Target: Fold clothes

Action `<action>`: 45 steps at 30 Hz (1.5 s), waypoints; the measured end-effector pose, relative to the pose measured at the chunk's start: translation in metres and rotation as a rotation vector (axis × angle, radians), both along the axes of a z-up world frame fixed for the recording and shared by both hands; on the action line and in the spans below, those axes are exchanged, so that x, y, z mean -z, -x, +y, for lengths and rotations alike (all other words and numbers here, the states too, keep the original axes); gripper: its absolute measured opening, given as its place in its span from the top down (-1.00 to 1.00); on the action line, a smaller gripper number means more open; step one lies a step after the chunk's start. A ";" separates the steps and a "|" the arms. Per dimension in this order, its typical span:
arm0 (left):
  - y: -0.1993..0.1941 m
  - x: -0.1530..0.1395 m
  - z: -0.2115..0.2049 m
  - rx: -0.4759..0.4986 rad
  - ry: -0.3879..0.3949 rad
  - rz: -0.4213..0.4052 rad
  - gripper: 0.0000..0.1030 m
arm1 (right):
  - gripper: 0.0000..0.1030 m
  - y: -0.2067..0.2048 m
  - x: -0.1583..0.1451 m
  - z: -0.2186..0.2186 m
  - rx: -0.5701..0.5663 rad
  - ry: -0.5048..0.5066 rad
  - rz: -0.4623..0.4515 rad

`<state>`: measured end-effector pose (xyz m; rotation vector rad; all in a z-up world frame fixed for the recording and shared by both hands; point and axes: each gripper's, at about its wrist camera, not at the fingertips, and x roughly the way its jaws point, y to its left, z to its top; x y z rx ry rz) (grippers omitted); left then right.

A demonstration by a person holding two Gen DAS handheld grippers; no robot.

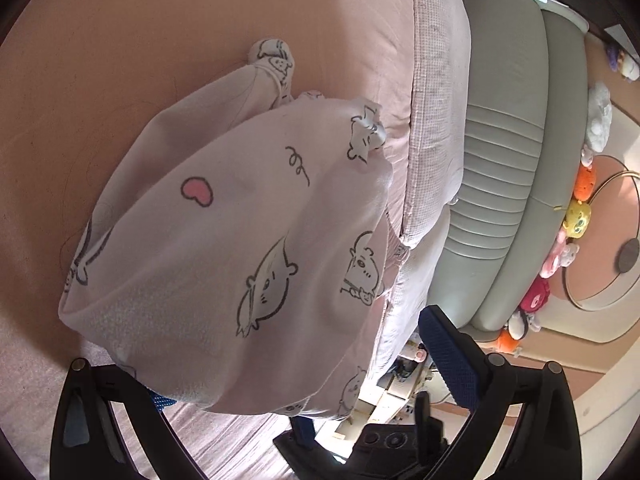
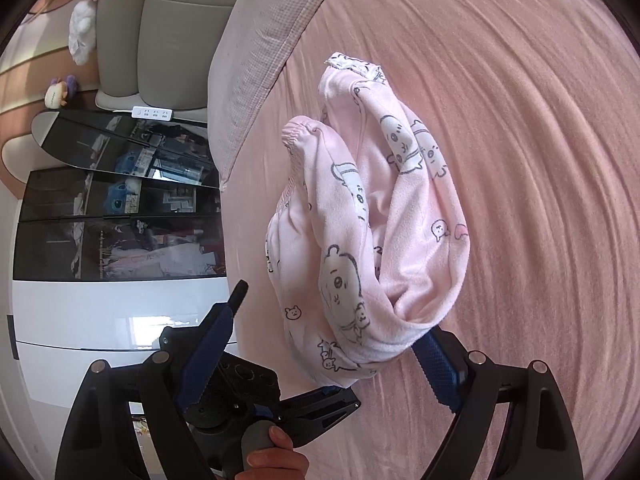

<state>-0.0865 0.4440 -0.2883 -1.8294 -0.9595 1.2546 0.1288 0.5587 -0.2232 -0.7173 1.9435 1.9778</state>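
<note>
Pink printed garment (image 1: 240,248) bunched and lifted above the pink bed sheet (image 1: 100,60), near the edge by the pillow (image 1: 436,80). Left gripper (image 1: 296,376) with jaws wide apart, cloth draped over one finger, grip impossible to tell. Right gripper (image 2: 320,344) likewise spread, garment (image 2: 372,220) hanging off one blue finger (image 2: 438,364); hand (image 2: 276,458) below.

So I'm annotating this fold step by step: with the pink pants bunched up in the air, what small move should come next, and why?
Probably lower both grippers and draw them apart to lay the pink printed pants flat on the pink bed sheet. The garment hangs bunched and twisted, its elastic waistband crumpled, so no clean fold line exists yet.
</note>
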 end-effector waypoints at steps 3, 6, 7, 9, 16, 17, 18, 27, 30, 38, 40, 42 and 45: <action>0.001 -0.004 -0.001 -0.020 -0.029 -0.015 -0.99 | -0.71 -0.003 0.009 -0.008 0.011 0.035 0.006; 0.003 -0.010 0.004 -0.021 -0.046 -0.018 -0.99 | -0.71 -0.007 0.023 -0.019 0.048 0.123 0.050; 0.004 -0.012 0.006 -0.019 -0.050 -0.017 -0.99 | -0.71 -0.006 0.027 -0.023 0.058 0.150 0.066; 0.005 -0.016 0.009 -0.012 -0.064 -0.017 -0.99 | -0.72 -0.003 0.035 -0.028 0.068 0.181 0.072; 0.008 -0.029 0.015 0.015 -0.075 -0.003 -0.99 | -0.72 0.010 0.049 -0.021 0.191 0.204 0.081; 0.008 -0.029 0.016 0.019 -0.073 -0.003 -0.99 | -0.72 0.013 0.049 -0.016 0.203 0.203 0.088; 0.008 -0.029 0.017 0.020 -0.074 -0.004 -0.99 | -0.72 0.017 0.049 -0.011 0.215 0.203 0.095; 0.006 -0.023 0.013 0.008 -0.084 0.013 -0.99 | -0.72 0.032 0.057 0.018 0.322 0.266 0.111; 0.008 -0.020 0.012 0.009 -0.091 0.016 -0.99 | -0.72 0.031 0.060 0.018 0.325 0.283 0.107; 0.012 0.003 0.008 0.036 -0.029 0.003 -0.99 | 0.14 0.028 0.070 0.020 0.332 0.329 0.097; 0.011 0.005 0.008 0.032 -0.026 0.015 -0.99 | 0.43 0.023 0.080 0.018 0.353 0.376 0.104; 0.009 0.002 0.011 0.044 -0.022 0.052 -0.99 | 0.47 0.019 0.089 0.015 0.381 0.409 0.139; 0.007 -0.002 0.017 0.053 -0.005 0.100 -0.99 | 0.47 0.023 0.086 0.016 0.369 0.379 0.128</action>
